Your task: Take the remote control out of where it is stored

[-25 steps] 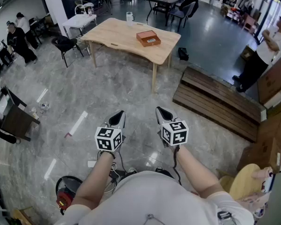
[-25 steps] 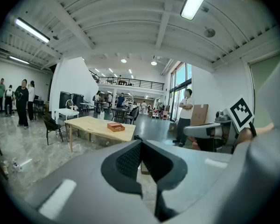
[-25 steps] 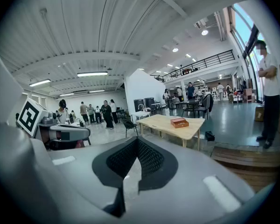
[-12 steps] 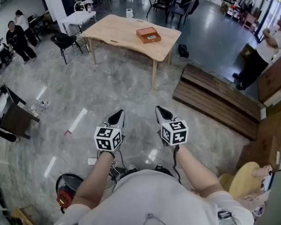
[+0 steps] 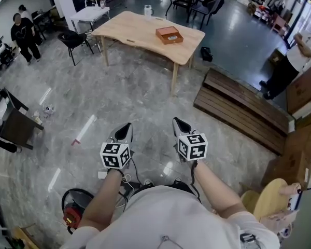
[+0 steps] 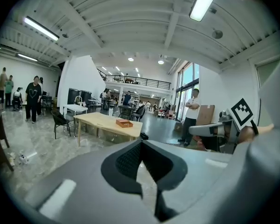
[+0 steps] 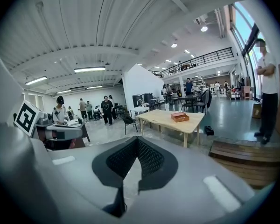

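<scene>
Looking across the grey stone floor (image 5: 119,92), I have the wooden table (image 5: 129,32) well ahead of both grippers, with a reddish-brown box (image 5: 169,35) on it. No remote control shows; I'd guess it lies inside that box. The left gripper (image 5: 125,126) and right gripper (image 5: 177,122) sit side by side, jaws pressed together on nothing. Nothing is done yet: approach, opening and lifting out are all left.

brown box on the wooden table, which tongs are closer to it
Right, slightly: the right tongs line up almost with the brown box, the left tongs sit further left; both far off.
</scene>
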`<state>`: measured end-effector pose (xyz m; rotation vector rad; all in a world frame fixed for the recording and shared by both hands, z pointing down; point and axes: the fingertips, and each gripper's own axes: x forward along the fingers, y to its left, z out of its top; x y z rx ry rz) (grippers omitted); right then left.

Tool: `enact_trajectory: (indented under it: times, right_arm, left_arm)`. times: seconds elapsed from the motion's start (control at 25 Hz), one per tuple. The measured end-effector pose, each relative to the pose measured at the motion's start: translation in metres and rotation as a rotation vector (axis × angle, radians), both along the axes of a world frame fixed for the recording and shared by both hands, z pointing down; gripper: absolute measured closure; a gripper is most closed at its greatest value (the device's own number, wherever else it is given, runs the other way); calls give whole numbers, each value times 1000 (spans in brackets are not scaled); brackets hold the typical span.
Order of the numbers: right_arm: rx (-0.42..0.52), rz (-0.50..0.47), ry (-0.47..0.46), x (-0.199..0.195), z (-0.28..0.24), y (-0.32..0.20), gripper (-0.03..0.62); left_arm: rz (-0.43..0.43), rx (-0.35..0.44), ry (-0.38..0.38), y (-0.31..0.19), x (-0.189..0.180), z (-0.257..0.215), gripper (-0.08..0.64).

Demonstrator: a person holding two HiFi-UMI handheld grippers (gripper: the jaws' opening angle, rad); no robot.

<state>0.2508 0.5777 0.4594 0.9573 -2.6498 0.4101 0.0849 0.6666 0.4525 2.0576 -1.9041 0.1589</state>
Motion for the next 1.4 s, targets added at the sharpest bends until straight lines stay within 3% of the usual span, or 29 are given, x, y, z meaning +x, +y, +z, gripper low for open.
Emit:
enact_trajectory:
  times: [0.36, 0.72, 1.04, 1.4]
  right_arm:
    - [-9, 51, 5, -17, 10, 3, 565]
    - [-26, 72, 21, -29, 25, -41, 565]
    - [-41, 68, -3, -49, 34, -147, 565]
    - [-72, 22, -16, -66, 30, -301, 565]
  left_arm:
    - [17, -6, 10, 3, -29, 12, 560]
    - [51, -18, 15, -49, -43, 23, 560]
    - [51, -27, -15, -148, -61, 22, 560]
    - [8, -34, -42, -294, -71, 4, 560]
